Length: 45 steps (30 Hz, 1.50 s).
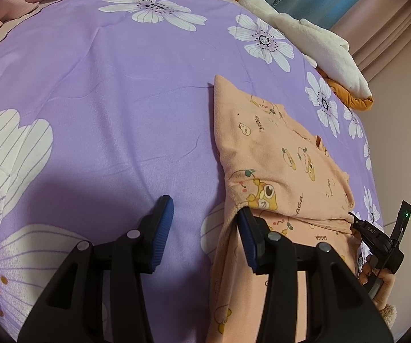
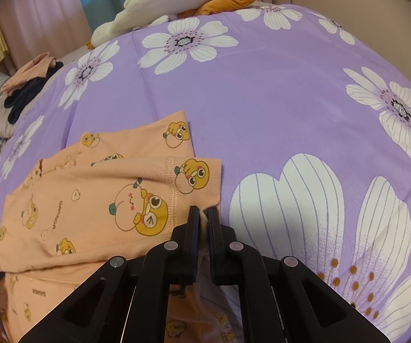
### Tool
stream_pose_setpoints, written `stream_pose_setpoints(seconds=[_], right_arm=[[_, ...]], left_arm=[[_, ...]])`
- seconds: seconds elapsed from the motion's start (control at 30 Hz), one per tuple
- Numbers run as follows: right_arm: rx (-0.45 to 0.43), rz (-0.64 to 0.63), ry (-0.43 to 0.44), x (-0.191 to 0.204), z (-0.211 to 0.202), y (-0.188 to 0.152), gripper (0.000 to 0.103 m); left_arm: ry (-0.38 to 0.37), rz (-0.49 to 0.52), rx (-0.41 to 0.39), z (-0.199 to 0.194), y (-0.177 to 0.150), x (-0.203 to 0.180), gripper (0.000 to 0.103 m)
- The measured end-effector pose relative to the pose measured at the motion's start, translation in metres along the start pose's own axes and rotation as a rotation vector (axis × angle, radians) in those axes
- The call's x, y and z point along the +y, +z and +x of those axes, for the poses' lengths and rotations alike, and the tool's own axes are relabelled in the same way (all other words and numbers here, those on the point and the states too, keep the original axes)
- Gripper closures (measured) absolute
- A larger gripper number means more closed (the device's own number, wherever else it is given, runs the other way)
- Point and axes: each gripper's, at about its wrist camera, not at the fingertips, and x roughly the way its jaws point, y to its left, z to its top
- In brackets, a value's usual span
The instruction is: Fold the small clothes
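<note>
The peach printed garment (image 2: 96, 200) lies on the bed (image 1: 113, 91) over a purple flowered cover, already doubled partly over itself, with its near end hanging off the bed's edge toward the grippers. The right gripper (image 2: 203, 214) is pinched narrow on a corner of the upper layer beside the stitched hem, cloth showing between its jaws. The left gripper (image 1: 205, 217) stands wide, one blue finger (image 1: 164, 214) over bare cover and the other tucked under the garment's left edge, so it holds nothing yet. The step in hand looks like carrying the upper layer over to make the next fold. To do it well, the left gripper should close on the matching corner before anything is lifted, taking only the same layers the right one has, so both corners rise level. Lift just enough to clear the cloth beneath, keep the edge taut between the two grippers, and lay it down square to the far edge. Pulling with the right alone would likely skew the fold or drag the whole piece toward the bed's edge.
</note>
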Motion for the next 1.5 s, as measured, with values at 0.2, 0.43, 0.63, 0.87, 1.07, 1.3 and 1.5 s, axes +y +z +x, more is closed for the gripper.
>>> stream_pose_setpoints(seconds=[0.2, 0.43, 0.63, 0.87, 1.07, 1.3, 1.5], right_arm=[[-0.001, -0.001, -0.001, 0.0002, 0.0002, 0.0001, 0.099], [0.000, 0.000, -0.001, 0.0003, -0.0001, -0.0004, 0.099], [-0.001, 0.001, 0.000, 0.0003, 0.0001, -0.0003, 0.099], [-0.001, 0.000, 0.000, 0.0006, 0.0001, -0.0008, 0.099], [-0.002, -0.002, -0.004, 0.0008, -0.0004, -0.0002, 0.099], [-0.002, -0.001, -0.002, 0.0009, -0.0004, -0.0004, 0.099], [-0.006, -0.010, -0.003, 0.0008, -0.0061, 0.0007, 0.098]], left_arm=[[0.000, -0.001, -0.001, 0.0003, 0.0000, -0.0001, 0.058], [0.001, 0.002, -0.001, 0.0002, -0.0003, 0.0000, 0.058], [0.001, 0.001, -0.002, 0.0002, -0.0005, -0.0001, 0.058], [0.003, 0.003, -0.001, 0.0003, -0.0005, 0.0000, 0.058], [0.004, 0.003, -0.001, 0.0003, -0.0009, -0.0004, 0.058], [0.006, 0.003, -0.003, 0.0005, -0.0011, -0.0007, 0.058], [0.041, 0.055, 0.006, -0.0019, -0.0035, -0.0059, 0.058]])
